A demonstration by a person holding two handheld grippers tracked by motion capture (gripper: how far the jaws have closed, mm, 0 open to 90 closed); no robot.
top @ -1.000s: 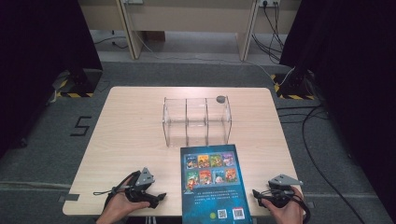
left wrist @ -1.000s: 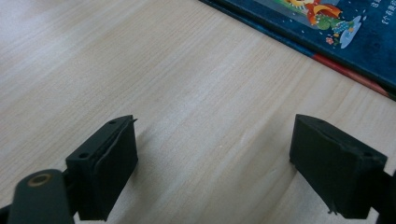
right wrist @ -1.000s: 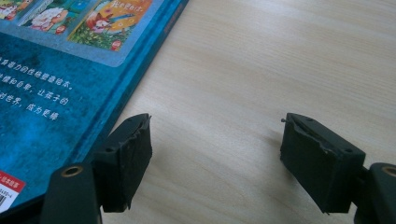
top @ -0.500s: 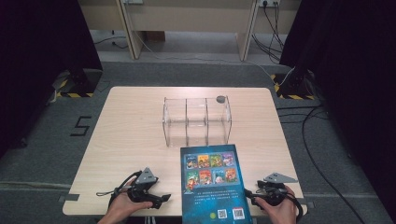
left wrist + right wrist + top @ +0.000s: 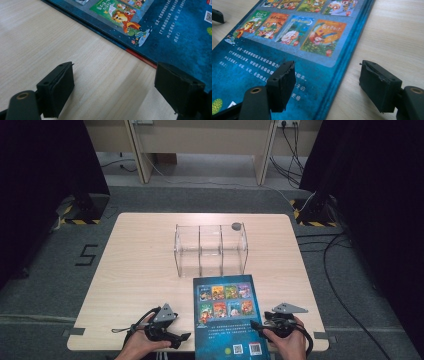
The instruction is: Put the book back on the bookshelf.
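A large dark-blue picture book (image 5: 227, 320) with small cover pictures printed on it lies flat at the near edge of the light wooden table (image 5: 140, 270), its near end reaching the table's edge. Just beyond its far end stands a clear acrylic rack (image 5: 210, 249) with three compartments, and a small grey round object (image 5: 236, 226) sits at the rack's far right corner.

The left gripper (image 5: 172, 339) rests low over the wood to the left of the book, held in a hand at the near edge. Its jaws stand wide apart with bare table between them; in the left gripper view one jaw sits at the book's (image 5: 160, 27) left edge.

The right gripper (image 5: 260, 326) is at the book's near right side. Its jaws have just been closing a little, yet they stand well apart, straddling the book's (image 5: 294, 37) right edge without pressing on it: one jaw over the cover, the other over the wood.
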